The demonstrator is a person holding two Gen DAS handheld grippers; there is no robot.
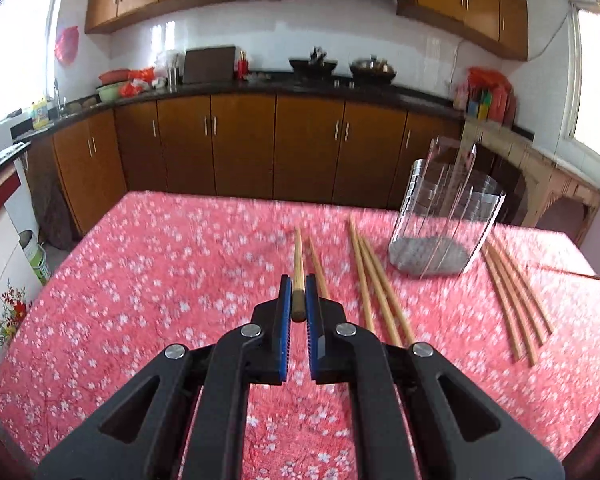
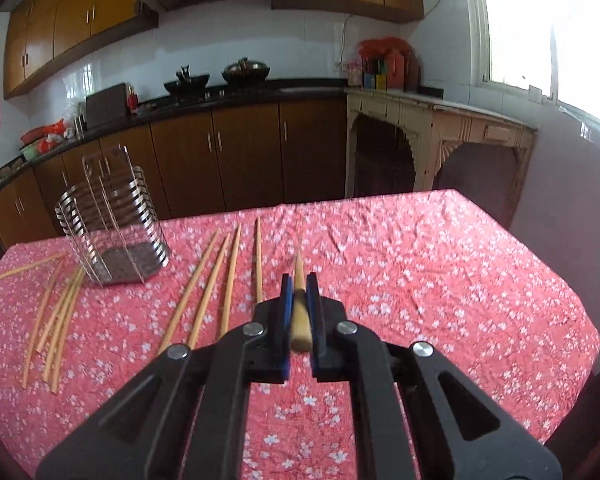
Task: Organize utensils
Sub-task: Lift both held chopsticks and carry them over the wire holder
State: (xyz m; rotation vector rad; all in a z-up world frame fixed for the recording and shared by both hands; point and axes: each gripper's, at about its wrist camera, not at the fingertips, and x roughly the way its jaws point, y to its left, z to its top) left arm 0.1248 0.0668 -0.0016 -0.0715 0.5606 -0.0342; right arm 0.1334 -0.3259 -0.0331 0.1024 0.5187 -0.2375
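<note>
Left tool (image 1: 298,294) clamps one chopstick (image 1: 298,264) | right tool (image 2: 299,294) clamps another chopstick (image 2: 299,280) | best lifted tip-down into the rack (image 1: 446,220), avoiding its wires.

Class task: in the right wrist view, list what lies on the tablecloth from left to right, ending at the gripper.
Loose bunch of chopsticks → metal utensil holder → four spread chopsticks → right gripper shut on one chopstick.

My right gripper (image 2: 299,292) has its blue-padded jaws closed on a pale wooden chopstick (image 2: 299,304) pointing away over the pink floral tablecloth (image 2: 440,280). Left of it I see four loose wooden chopsticks (image 2: 230,276), then a banded metal utensil holder (image 2: 114,228) standing upright.
</note>
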